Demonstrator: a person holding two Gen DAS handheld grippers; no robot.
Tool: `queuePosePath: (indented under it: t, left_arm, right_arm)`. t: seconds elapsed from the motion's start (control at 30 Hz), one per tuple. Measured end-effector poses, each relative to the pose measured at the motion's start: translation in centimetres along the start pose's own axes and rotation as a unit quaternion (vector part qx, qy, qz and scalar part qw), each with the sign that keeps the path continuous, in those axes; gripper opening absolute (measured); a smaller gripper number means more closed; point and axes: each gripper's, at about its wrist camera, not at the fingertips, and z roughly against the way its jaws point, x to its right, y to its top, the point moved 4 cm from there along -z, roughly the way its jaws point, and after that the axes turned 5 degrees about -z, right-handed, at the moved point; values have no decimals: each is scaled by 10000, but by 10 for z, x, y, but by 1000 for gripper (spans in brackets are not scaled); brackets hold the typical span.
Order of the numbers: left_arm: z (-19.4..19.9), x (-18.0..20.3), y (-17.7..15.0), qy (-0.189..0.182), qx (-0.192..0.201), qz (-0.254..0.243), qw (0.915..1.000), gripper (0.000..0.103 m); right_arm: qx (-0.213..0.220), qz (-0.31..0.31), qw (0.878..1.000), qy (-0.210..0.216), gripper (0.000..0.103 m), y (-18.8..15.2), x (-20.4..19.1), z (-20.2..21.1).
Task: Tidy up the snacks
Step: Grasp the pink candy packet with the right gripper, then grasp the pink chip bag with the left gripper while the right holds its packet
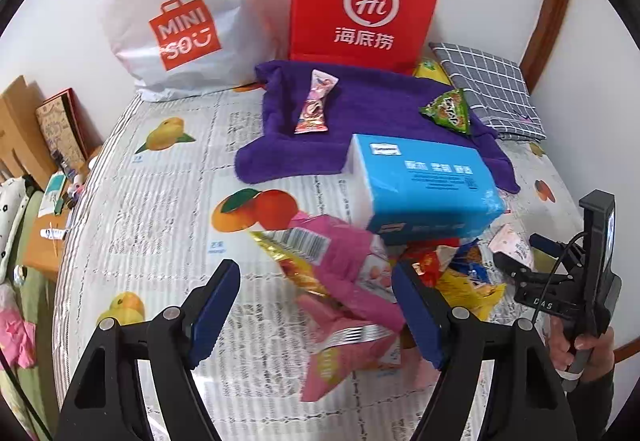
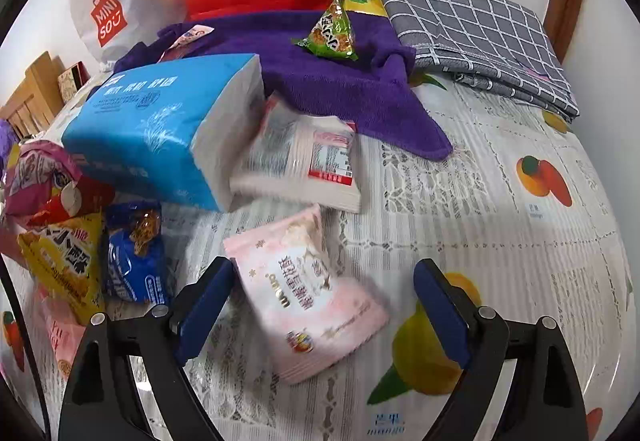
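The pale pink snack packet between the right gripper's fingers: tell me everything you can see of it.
The pale pink snack packet is a soft, glossy pillow pouch with white print, a small round logo near one end and crimped ends. It looks sealed and lies flat, diagonally, on the fruit-print tablecloth. The right gripper straddles it, jaws open; the left pad is close, contact unclear.

My left gripper [image 1: 316,313] fills the bottom of its view: two matte black triangular arms with open cut-outs, each tipped by a dark blue ribbed pad, with round silver pins at the pivots. A thin black cable runs down the lower left edge. My right gripper [image 2: 324,311] is built the same, low in its own frame. Seen at the right edge of the left view, its black body carries pale "DAS" lettering, a looping black cable and an upright mounted screen, and my sleeve [image 1: 600,397] is dark grey.
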Motion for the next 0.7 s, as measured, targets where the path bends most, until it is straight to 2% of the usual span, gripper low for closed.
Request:
queuePosePath:
  t: [0.03,0.1,0.17,0.27,0.4,0.7]
  left_arm:
    - [0,-2,-1,7,0,23,10000,77]
    - [0,-9,-3,21,9,82,10000,77]
    - [0,-15,-4,21,12,136,9999,77]
    - [-1,-27,-8,11,9,243,9997,77]
    - [-2,-39,-12,-79,0,417,9991,77]
    - [-9,-18,-1,-782,-12,466,9958,77]
  right_arm:
    - [24,27,10000,53,80,0,-2,2]
    - [55,175,9998,126,49,-3,-7,9]
    - [29,221,9997,113,41,-6,-10,13]
    - [-41,166,9997,147,40,-12,-12,19]
    - [111,-5,9999,104,40,-16,-9,35]
    - [171,-261,9995,78,40,-27,-1,47]
